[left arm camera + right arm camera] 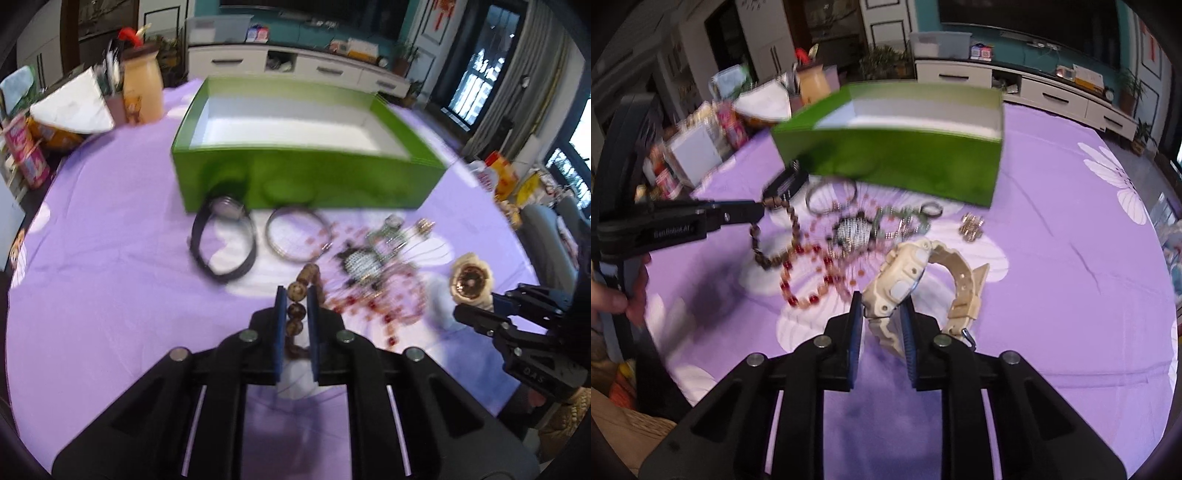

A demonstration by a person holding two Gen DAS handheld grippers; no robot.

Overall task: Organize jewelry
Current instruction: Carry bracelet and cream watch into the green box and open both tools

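Both of my views are smeared, so the tangle of small jewelry (864, 229) in the middle of the counter (1052, 258) is hard to sort out: I can pick out red and pink beads (809, 273), a sparkly oval piece and some chain, little more. My own rig cuts off the lower part of each view.

My left gripper (297, 302) has its fingers clamped on a brown bead bracelet (297, 312), which dangles from them in a loop above the purple cloth. My right gripper (882, 317) has its fingers pressed on the case of a cream watch (905, 273), its strap curling off to the right and resting on the cloth.

The open green box (306, 155) sits beyond the jewelry, its white inside bare as far as I can see. Just in front of it lie a dark-strapped watch (223, 240) and a thin metal bangle (295, 236). Both grippers tilt steeply down toward the counter. A hand (613, 291) grips the left handle at the edge of the right view.
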